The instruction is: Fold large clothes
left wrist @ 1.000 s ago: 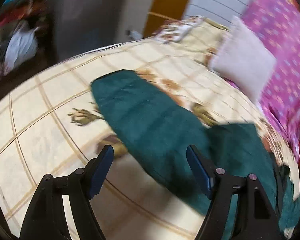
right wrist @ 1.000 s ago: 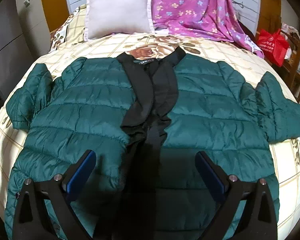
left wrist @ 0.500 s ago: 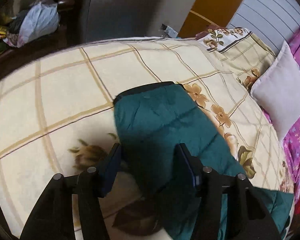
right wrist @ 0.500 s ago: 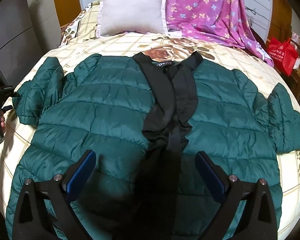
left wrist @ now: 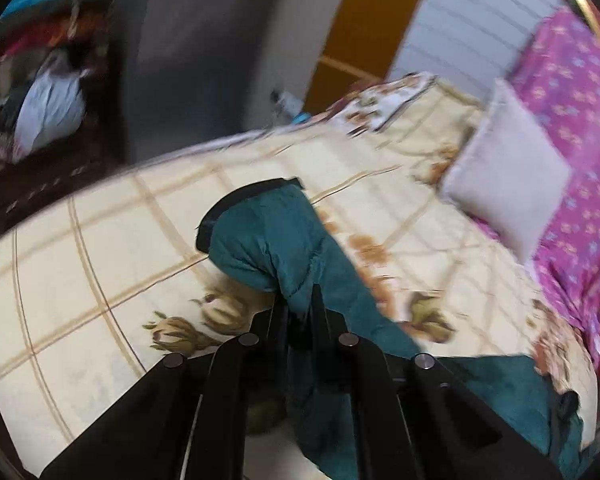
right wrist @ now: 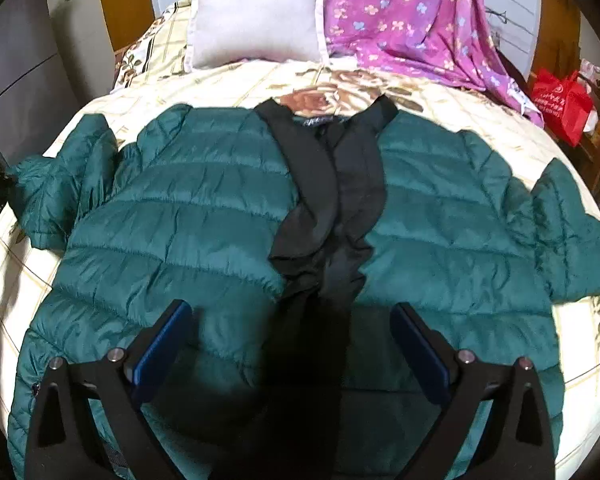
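A dark green puffer jacket point(right wrist: 204, 208) with a black lining lies spread open, front up, on the bed. My left gripper point(left wrist: 298, 300) is shut on the jacket's left sleeve point(left wrist: 276, 248) a little behind its black cuff, and the sleeve end is lifted off the bedspread. The same sleeve point(right wrist: 56, 196) shows bunched at the far left in the right wrist view. My right gripper point(right wrist: 292, 328) is open and empty, hovering over the jacket's lower front by the black centre strip. The other sleeve point(right wrist: 568, 232) lies flat at the right.
The bed has a cream checked floral bedspread point(left wrist: 112, 248). A white pillow point(right wrist: 256, 12) and a purple flowered cloth point(right wrist: 412, 20) lie at the head. A red bag point(right wrist: 560, 104) stands to the right. A grey cabinet point(right wrist: 16, 92) and piled clothes point(left wrist: 48, 92) are off the left side.
My left gripper has closed on the sleeve near the cuff and raised it, bunching the sleeve. The right gripper has stayed open over the jacket, drifting slightly.
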The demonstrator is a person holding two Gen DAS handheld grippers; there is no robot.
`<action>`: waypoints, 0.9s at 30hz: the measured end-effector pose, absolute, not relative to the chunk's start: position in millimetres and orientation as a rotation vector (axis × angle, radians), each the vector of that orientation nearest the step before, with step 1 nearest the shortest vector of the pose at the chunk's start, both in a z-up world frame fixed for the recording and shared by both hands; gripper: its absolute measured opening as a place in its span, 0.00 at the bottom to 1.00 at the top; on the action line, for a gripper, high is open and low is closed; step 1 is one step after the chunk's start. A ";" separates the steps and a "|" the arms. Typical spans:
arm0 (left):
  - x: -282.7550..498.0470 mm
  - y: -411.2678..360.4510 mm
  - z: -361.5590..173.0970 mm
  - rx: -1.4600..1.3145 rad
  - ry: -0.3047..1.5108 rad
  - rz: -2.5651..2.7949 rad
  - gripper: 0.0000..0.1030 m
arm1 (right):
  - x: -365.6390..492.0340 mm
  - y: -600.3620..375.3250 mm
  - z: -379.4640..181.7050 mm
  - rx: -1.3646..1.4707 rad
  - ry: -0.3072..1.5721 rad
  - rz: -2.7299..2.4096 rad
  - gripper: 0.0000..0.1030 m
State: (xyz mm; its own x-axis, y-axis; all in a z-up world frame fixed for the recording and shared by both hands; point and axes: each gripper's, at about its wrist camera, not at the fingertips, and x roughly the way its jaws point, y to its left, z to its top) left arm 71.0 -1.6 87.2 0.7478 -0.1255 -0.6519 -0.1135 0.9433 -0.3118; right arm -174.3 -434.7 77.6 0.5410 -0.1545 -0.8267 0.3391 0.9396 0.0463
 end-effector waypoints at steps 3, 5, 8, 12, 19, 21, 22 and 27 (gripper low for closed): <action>51.6 -18.1 115.8 -0.322 0.690 -0.086 0.00 | -179.4 -439.1 83.3 0.218 0.946 -0.303 0.98; 38.8 -34.3 133.1 -0.295 0.668 -0.136 0.00 | -184.2 -443.1 85.6 0.223 0.945 -0.311 0.98; 16.9 -65.2 156.8 -0.236 0.638 -0.212 0.00 | -193.4 -450.9 89.5 0.230 0.936 -0.326 0.98; -13.1 -112.2 177.9 -0.194 0.630 -0.334 0.00 | -209.4 -466.9 95.7 0.246 0.921 -0.354 0.98; -68.2 -214.1 178.1 -0.107 0.675 -0.542 0.00 | -239.4 -496.6 99.0 0.243 0.913 -0.418 0.98; -80.0 -241.1 168.6 -0.087 0.699 -0.581 0.00 | -247.8 -505.6 98.6 0.247 0.914 -0.438 0.98; -86.2 -254.8 162.9 -0.074 0.713 -0.597 0.00 | -253.9 -512.7 97.7 0.260 0.915 -0.444 0.98; -108.2 -317.6 123.9 -0.041 0.820 -0.673 0.00 | -273.5 -535.6 90.0 0.297 0.926 -0.463 0.98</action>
State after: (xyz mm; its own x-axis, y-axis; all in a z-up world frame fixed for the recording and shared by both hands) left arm -108.2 -317.6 123.9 0.4887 -0.5686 -0.6616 0.5381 0.7934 -0.2845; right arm -273.5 -535.6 90.0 0.5138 -0.2534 -0.8196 0.5030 0.8629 0.0485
